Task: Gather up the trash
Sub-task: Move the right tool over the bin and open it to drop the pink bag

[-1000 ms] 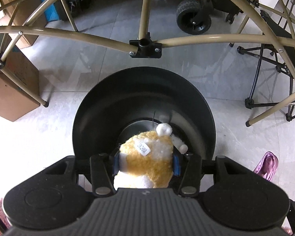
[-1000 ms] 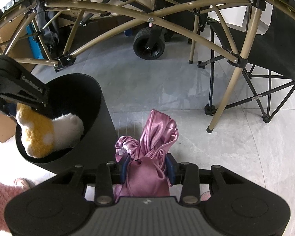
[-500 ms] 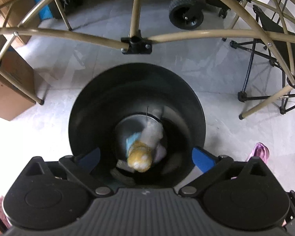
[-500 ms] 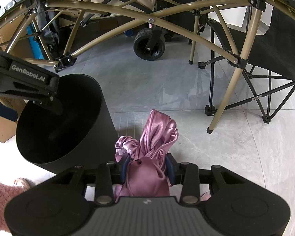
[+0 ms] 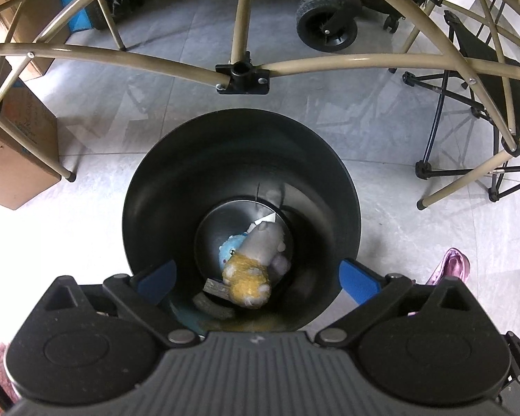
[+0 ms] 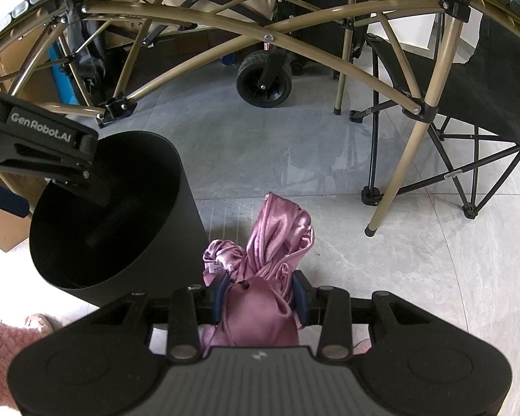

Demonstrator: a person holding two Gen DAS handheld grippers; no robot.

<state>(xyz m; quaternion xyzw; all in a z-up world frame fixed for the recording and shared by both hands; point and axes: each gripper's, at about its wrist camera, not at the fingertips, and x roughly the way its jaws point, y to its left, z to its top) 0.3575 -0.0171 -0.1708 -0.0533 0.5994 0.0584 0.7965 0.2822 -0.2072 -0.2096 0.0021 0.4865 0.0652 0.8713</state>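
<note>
Left gripper (image 5: 256, 279): we hold it spread wide, empty, above the bin (image 5: 156, 180).
Plush toy (image 5: 253, 270): at bin bottom, frame centre.
Right gripper (image 6: 260, 298): we clench pink cloth (image 6: 270, 242).

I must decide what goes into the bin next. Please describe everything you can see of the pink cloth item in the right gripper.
The pink cloth is shiny, satin-like fabric, bunched and wrinkled, with a twisted fold standing up and a small white label at its left. The right gripper is shut on it, blue pads pressing both sides. It hangs beside the black bin, outside it, above the grey tiled floor.
</note>
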